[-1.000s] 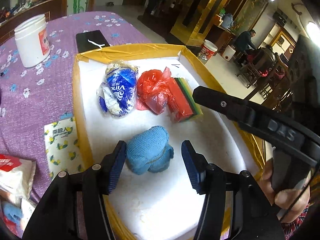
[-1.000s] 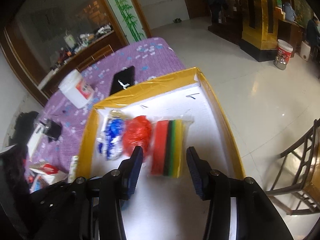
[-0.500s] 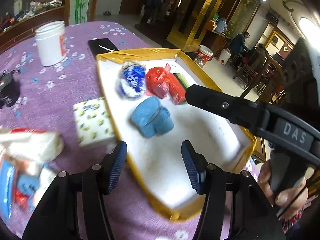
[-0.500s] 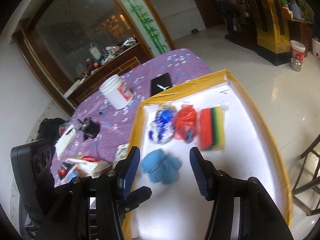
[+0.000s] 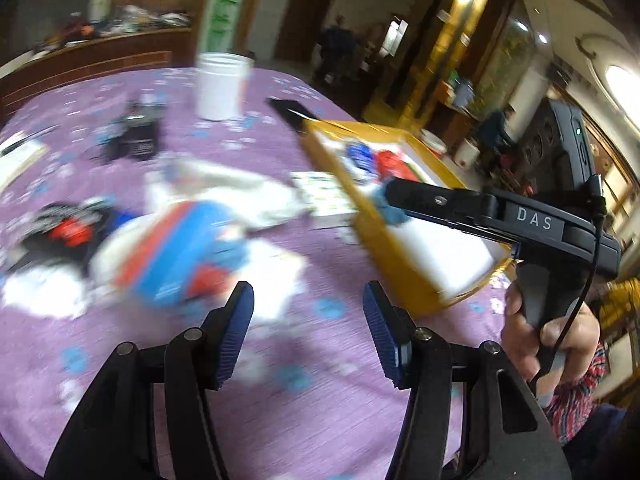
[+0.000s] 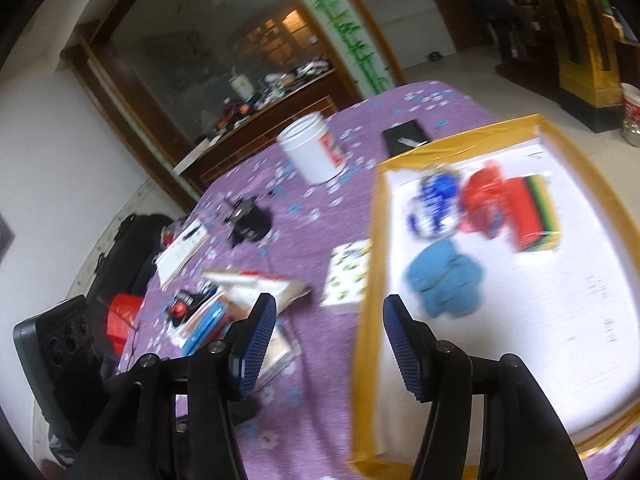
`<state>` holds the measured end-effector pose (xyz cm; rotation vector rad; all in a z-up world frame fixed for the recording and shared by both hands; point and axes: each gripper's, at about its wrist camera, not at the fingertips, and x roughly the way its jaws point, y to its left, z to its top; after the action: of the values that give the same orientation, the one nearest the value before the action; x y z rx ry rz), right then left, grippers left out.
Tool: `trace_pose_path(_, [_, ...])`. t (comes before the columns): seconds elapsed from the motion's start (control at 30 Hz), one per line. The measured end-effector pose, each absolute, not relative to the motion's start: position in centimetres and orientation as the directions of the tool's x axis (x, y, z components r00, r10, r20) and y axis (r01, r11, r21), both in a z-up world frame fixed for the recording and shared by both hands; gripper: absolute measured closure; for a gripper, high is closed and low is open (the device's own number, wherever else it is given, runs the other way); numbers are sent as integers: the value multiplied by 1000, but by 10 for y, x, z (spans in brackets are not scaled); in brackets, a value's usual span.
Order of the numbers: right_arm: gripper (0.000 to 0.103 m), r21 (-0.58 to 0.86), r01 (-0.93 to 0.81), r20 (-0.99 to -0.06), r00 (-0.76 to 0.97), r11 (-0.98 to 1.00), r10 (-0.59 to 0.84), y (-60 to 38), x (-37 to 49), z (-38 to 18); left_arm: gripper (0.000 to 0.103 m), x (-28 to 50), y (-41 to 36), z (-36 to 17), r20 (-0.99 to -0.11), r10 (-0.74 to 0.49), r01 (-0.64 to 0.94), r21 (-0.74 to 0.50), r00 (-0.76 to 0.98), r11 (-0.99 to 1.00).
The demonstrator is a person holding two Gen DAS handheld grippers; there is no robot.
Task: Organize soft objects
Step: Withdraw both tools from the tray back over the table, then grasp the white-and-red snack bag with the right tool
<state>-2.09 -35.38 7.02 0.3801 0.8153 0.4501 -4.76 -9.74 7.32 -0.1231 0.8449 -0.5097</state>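
- Four soft objects are seen lying inside the yellow-rimmed tray (image 6: 370,240) on its white floor: a blue knitted bundle (image 6: 442,278), a blue-and-white packet (image 6: 436,204), a red plastic bag (image 6: 486,200) and a pack of coloured sponges (image 6: 534,212).
- The packet, the red bag and the sponges are lined up side by side toward the far end of the tray; the knitted bundle is placed nearer, just in front of the packet and the bag.
- A patterned tissue pack (image 6: 348,274) is laid on the worktop (image 6: 320,360) just outside the tray's left wall.
- Further left, a blurred heap of loose packets is spread on the purple flowered cloth, among them a red, white and blue pack (image 5: 176,252); what each one is cannot be told through the blur.
- The left gripper (image 5: 308,332) is held released and empty above bare cloth, near the heap and beside the tray's near corner.
- The right gripper (image 6: 330,346) is likewise spread apart with nothing between its fingers; its right finger is seen over the tray's left wall and its left finger over the heap.
- A white tub (image 6: 314,152) and a flat black object (image 6: 406,138) are set beyond the tray, and a small black device (image 6: 250,222) stands to the left.
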Motion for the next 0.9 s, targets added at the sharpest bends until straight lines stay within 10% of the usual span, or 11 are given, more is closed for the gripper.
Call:
trace_pose_path(0.57, [30,361,-332,-688,536,871,489,-231,37,40,45,-40,53,38,-672,-362,62,-426,647,903])
trace_pose_path(0.67, [68,283,-367,-704,548,886,452,-219,37,33,45,-40,59,35,-680,-344,49,-413,647,909])
trace_pose_path(0.9, [68,220,-408,-678,589,886,440,-221,30,43,45,-34,57,30,-686,-357,43,-429,635,902])
